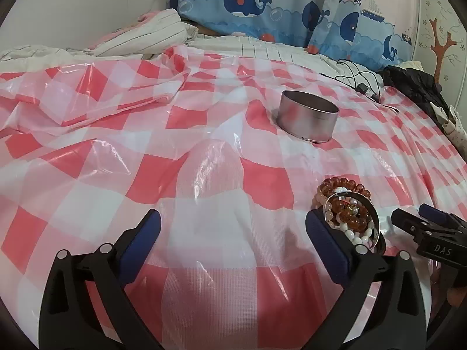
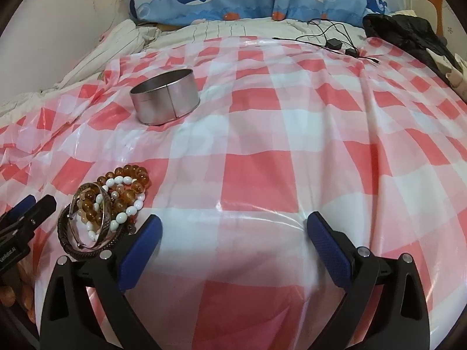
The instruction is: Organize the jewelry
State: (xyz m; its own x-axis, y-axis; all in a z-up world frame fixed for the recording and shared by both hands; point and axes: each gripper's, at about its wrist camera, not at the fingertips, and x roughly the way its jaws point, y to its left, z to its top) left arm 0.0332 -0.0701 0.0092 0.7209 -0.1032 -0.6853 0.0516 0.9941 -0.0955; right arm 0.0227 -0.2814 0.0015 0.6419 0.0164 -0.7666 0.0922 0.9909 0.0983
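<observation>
Your jewelry pile [image 1: 347, 215] sits half-hidden, and both cameras lose their corners to the black fisheye rim.

Your left gripper's [image 1: 233, 227] right finger covers the pile's near edge in the left wrist view, so you cannot count the strands beneath the silver bangle [image 2: 90, 215]. The round tin's [image 2: 165, 99] floor stays out of sight behind its wall. Your right gripper [image 1: 432, 227] is cut off at the left view's edge, its jaws unreadable there.

Bracelet pile [image 2: 111, 204] near front on sheet [image 2: 262, 134]; tin [image 2: 165, 100] behind; cables [image 2: 335, 40] far back.
</observation>
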